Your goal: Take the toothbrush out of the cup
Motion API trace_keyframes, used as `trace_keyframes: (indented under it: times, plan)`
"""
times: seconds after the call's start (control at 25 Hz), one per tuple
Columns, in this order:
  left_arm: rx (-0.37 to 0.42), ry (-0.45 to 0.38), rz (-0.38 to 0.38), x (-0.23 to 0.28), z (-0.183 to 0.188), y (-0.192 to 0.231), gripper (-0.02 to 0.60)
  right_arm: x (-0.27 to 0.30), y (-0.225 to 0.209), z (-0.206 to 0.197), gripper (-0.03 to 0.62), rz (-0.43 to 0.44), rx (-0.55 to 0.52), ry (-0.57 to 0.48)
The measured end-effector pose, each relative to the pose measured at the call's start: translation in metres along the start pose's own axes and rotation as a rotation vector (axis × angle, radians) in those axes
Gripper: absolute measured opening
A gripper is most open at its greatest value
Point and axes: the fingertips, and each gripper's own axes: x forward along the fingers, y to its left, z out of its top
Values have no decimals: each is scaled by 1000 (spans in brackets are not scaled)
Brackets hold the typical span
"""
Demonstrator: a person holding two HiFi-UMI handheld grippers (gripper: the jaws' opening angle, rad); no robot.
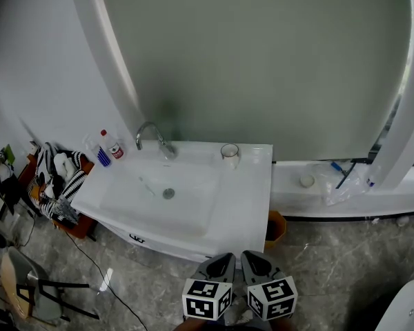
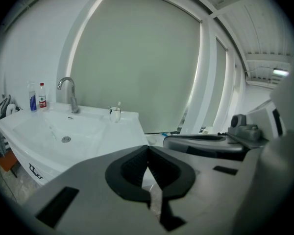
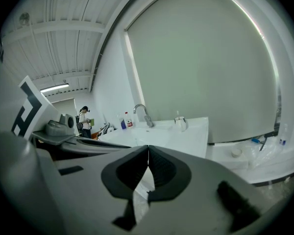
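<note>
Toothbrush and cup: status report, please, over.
Left gripper shut, empty; right gripper shut, empty; both short of the sink. Toothbrush upright in cup, sink's far right corner. Nothing seen in the way.

White rectangular sink basin (image 1: pixel 241 212): glossy, smooth, ceramic-looking. Curved tap (image 1: pixel 149 131): shiny chrome metal. Grey marbled floor (image 1: pixel 331 261): polished stone, reflective. Left gripper (image 2: pixel 148 148): matt grey plastic w/ ribbed black pads (image 2: pixel 131 168).
</note>
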Motion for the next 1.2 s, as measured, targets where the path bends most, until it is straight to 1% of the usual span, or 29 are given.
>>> trace_keyframes:
  times: [0.32,0.48,0.68,0.8,1.0,1.2]
  plan:
    - [11,-5,-68,38,19,7,9,22,-26,14,12,-68,-16,0]
    - [14,-12,-124,58,34,14,9,41,-35,24,12,-88,-17,1]
    - [64,-27,-129,80,58,31,9,69,-48,37,11,-105,-8,-3]
    - [84,-36,-149,90,71,41,9,84,-56,46,12,-121,-7,-9]
    - [150,-42,-187,105,93,55,9,106,-69,64,12,-158,4,-22]
    - [222,-53,-189,115,117,75,9,127,-71,81,12,-169,16,-39]
